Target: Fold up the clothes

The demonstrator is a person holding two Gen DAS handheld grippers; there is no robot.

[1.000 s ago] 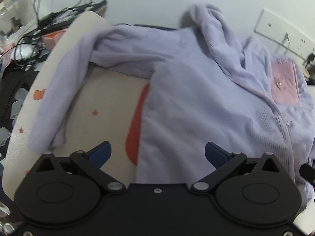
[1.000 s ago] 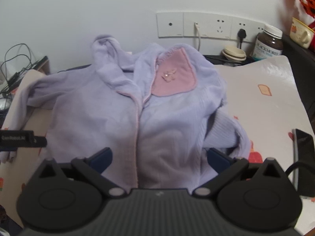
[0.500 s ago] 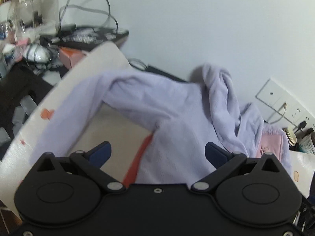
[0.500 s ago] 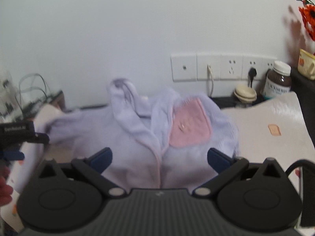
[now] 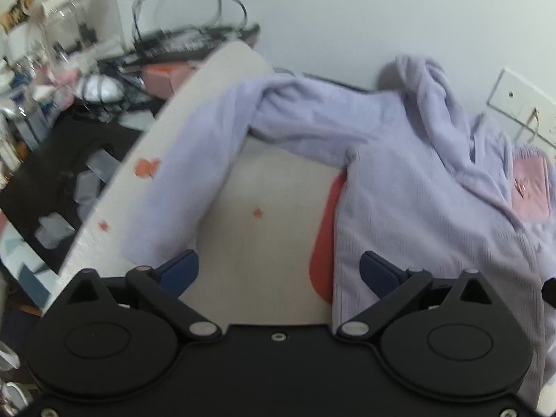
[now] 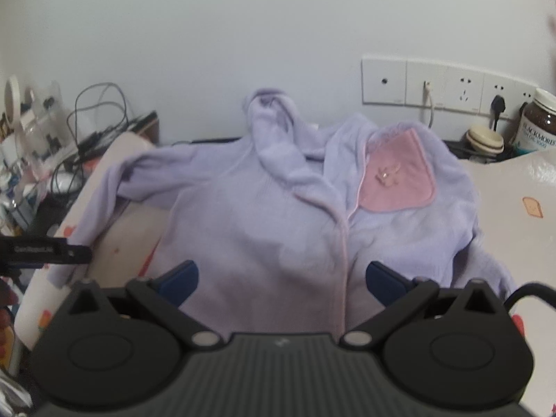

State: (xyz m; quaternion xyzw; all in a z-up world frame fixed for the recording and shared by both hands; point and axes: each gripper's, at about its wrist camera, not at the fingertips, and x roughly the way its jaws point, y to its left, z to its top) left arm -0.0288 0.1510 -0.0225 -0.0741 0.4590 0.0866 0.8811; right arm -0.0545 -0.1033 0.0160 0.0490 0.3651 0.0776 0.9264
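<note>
Brown jar (image 6: 538, 118) beside stacked bowls (image 6: 485, 139)

Jacket (image 6: 264, 229): pale lilac fleece, faintly ribbed, with thin pink piping along the front opening.
Patch (image 6: 399, 184): dusty pink, set on the jacket's chest, with a small pale bow at its middle.
Table (image 5: 271, 243): cream cover printed with scattered orange-red motifs and one large red-orange shape beside the jacket's hem.
Toast print (image 6: 532, 206): tan, on the cover's right side.
Fingers (image 5: 179, 272): dark blue tips on black linkages; the same on the right gripper (image 6: 281, 279).
Wall (image 6: 243, 34): plain pale grey-white.
Sockets (image 6: 448, 85): white plates.
Jar (image 6: 538, 121): dark brown with white lid and teal-edged label.
</note>
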